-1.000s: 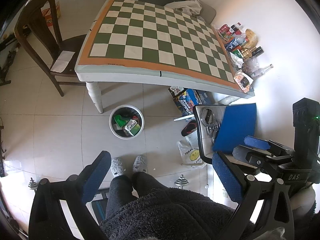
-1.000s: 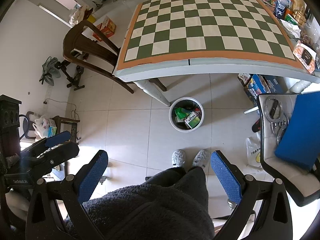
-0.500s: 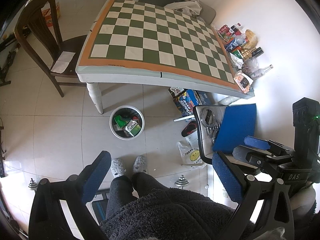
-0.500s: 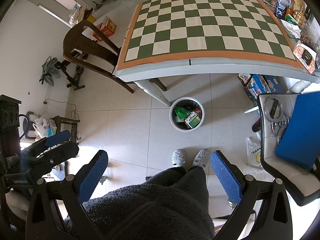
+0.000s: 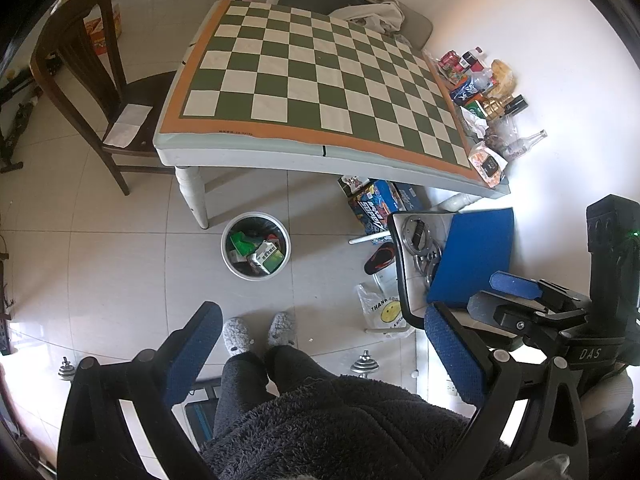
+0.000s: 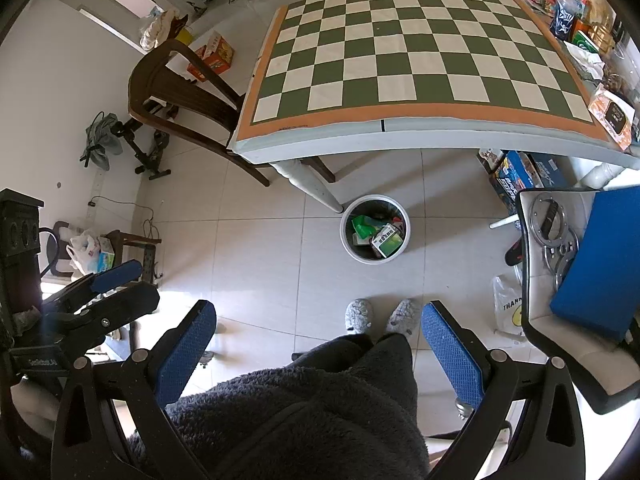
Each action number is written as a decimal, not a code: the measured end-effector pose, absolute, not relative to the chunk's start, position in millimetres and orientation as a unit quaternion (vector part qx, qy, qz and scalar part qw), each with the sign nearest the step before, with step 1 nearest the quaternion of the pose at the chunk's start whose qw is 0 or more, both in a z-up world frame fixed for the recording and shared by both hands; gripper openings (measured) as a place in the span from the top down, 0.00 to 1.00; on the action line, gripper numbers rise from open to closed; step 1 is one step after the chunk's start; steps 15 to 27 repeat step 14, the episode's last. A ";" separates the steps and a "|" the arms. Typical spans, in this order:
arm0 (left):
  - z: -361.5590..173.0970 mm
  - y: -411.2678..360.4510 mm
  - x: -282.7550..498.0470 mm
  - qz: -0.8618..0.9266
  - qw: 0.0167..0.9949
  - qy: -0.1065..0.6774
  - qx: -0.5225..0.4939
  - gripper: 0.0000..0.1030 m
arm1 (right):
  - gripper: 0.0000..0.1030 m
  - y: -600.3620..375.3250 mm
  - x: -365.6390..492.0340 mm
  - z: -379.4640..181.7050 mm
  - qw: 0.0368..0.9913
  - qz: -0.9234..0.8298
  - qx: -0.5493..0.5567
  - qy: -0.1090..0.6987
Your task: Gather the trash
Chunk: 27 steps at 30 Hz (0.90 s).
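- The left gripper (image 5: 320, 354) is held high above the floor with its blue-padded fingers (image 5: 194, 350) spread wide and nothing between them; only the person's dark fleece top (image 5: 340, 424) and grey slippers (image 5: 260, 332) show in the gap.
- The right gripper (image 6: 318, 346) is likewise wide open and holds nothing, and it hangs over the same fleece and slippers.
- Each gripper shows at the edge of the other's view, so the two are side by side and apart.
- The white waste bin (image 5: 256, 246) stands on the tiled floor beyond the slippers, well below both grippers and just near of the table leg (image 5: 192, 196).
- Inside the bin lie a green wrapper (image 5: 240, 242), a green-and-white carton (image 5: 270, 256) and other scraps too small to name.
- The chequered table (image 5: 320, 92) is bare across its green and white squares.
- A cluster of bottles, cans and packets (image 5: 480, 96) crowds the table's right edge, far from both grippers.
- A cardboard box (image 5: 376, 204) sits on the floor under the table's right side.
- A white plastic bag (image 5: 382, 312) lies on the floor to the right of the slippers.
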<state>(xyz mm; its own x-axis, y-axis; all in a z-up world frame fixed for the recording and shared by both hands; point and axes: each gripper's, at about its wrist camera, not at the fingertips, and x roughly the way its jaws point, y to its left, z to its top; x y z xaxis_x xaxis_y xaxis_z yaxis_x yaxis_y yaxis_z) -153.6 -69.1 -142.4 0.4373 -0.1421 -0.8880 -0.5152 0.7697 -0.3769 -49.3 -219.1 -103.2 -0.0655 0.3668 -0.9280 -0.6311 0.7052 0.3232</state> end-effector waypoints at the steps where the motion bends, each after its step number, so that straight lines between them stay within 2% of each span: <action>1: -142.2 -68.8 -153.5 0.118 0.786 0.517 -0.318 0.00 | 0.00 -219.1 -49.7 -103.3 0.676 0.369 -0.105 0.629; 27: -140.9 -70.1 -154.1 0.121 0.787 0.515 -0.317 0.00 | 0.00 -217.1 -51.6 -102.8 0.675 0.370 -0.104 0.630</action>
